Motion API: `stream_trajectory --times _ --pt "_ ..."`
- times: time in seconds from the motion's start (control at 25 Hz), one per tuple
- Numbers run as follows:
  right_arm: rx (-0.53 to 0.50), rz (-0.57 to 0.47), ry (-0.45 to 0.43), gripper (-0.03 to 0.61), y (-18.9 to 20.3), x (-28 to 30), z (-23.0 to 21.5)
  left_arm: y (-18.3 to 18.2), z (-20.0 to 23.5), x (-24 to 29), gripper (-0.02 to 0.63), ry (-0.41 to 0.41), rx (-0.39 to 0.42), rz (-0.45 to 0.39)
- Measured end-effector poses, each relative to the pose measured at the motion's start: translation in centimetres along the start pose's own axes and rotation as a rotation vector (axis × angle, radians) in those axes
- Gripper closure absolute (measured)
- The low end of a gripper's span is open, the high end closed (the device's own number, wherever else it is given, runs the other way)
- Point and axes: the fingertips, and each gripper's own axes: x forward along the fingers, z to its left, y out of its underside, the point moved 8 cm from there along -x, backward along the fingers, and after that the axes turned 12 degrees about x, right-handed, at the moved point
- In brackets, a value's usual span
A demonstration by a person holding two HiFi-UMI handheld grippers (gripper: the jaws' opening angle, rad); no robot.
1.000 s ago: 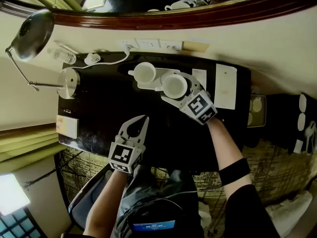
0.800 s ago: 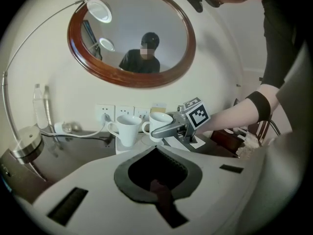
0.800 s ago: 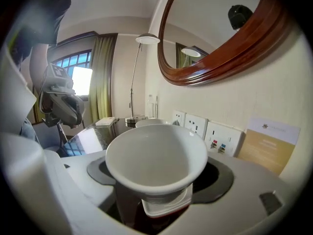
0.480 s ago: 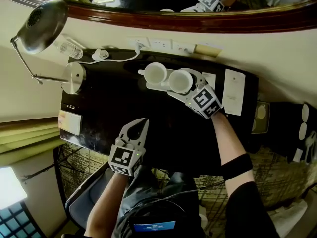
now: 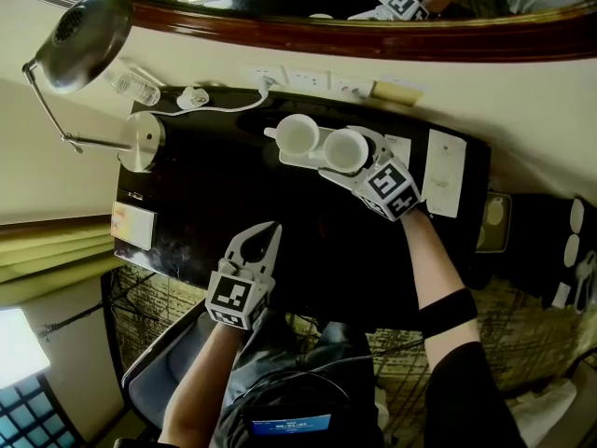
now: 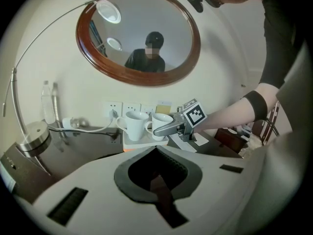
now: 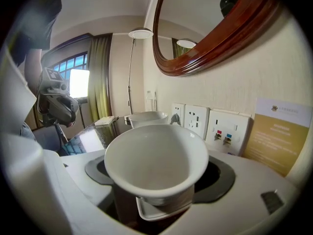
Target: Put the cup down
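A white cup [image 5: 346, 147] stands on the white tray [image 5: 311, 161] at the back of the black desk, next to a second white cup [image 5: 298, 135]. My right gripper [image 5: 350, 155] straddles the first cup [image 7: 154, 160], and its jaws have just been opening. The cup is still between them, with a dark gap showing on each side. That cup's foot rests on the tray [image 7: 155, 213], with the other cup [image 7: 146, 118] behind it. My left gripper [image 5: 266, 234] hovers over the desk's near side, shut and empty. Its view shows both cups [image 6: 135, 125] and the right gripper [image 6: 165, 128].
A desk lamp [image 5: 79, 26] with a round metal base [image 5: 142, 141] stands at the left, beside a water bottle [image 5: 131, 89] and a white cable. Wall sockets [image 5: 308, 79] and a wood-framed mirror [image 5: 373, 35] are behind the tray. A white card [image 5: 443, 174] lies to the right.
The right gripper has brought the cup slightly closer to the second cup, down onto the tray. The left gripper has stayed shut in much the same place.
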Motion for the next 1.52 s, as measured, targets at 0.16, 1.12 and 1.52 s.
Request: stream_trajectory --times 0.16,1.12,1.52 --pt "-0.041 0.022 0.027 0.112 -0.3 -0.3 0.1 -0.2 -0.3 -0.1 0.614 0.000 0.001 0.001" --pt "0.081 -0.113 0.262 0.243 -7.3 -15.7 10.6 -5.6 2.8 -8.6 0.614 0.031 0.098 -0.097" --pt "0.271 -0.166 0.567 0.561 -2.8 -21.9 14.3 -6.2 3.6 -10.2 0.614 0.080 0.122 -0.118"
